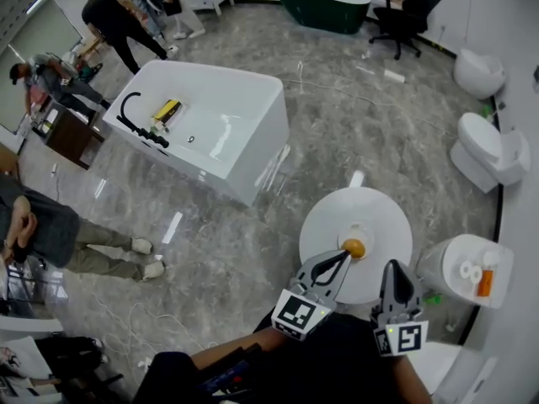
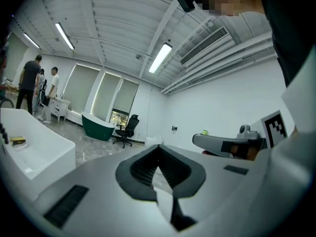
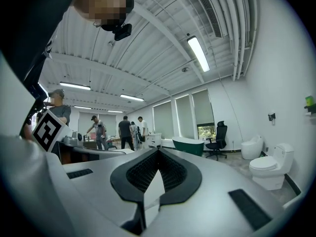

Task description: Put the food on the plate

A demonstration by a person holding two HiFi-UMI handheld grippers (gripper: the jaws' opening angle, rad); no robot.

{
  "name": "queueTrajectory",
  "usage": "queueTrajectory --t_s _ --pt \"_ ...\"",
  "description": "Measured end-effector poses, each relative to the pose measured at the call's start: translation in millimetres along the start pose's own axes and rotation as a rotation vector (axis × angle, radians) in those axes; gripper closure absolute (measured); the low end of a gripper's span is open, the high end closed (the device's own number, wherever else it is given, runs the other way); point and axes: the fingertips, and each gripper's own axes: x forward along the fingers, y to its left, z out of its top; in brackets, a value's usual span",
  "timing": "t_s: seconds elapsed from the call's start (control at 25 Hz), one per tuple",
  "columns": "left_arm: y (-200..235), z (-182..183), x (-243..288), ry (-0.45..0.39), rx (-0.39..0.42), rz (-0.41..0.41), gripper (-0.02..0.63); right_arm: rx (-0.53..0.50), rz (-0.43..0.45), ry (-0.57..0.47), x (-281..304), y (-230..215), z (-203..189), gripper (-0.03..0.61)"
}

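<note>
An orange round piece of food (image 1: 354,247) lies at the near edge of a small white plate (image 1: 364,230) on a round white table (image 1: 324,221). In the head view my left gripper (image 1: 344,256) hangs over the table's near side, its tips just beside the food. Its jaws are shut and the left gripper view (image 2: 159,149) shows nothing between them, only the room beyond. My right gripper (image 1: 394,265) is held to the right of it, off the plate, jaws shut and empty (image 3: 157,154). The right gripper view does not show the food or the plate.
A white bathtub (image 1: 202,124) stands to the left of the table, toilets (image 1: 488,150) line the right wall, and a white unit (image 1: 463,272) with paper rolls and an orange bottle sits close on the right. Several people stand at the far left. A green tub (image 1: 324,2) is at the back.
</note>
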Motion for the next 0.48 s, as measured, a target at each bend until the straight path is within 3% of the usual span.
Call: queueTrajectory --t_s 0.32,0.48 --pt "10 12 -13 -0.018 -0.010 0.031 0.614 -0.071 0.003 0.007 4 13 6 0.574" --pt "11 15 -16 -0.026 -0.003 0.028 0.614 -0.051 -0.010 -0.001 5 15 10 0.574"
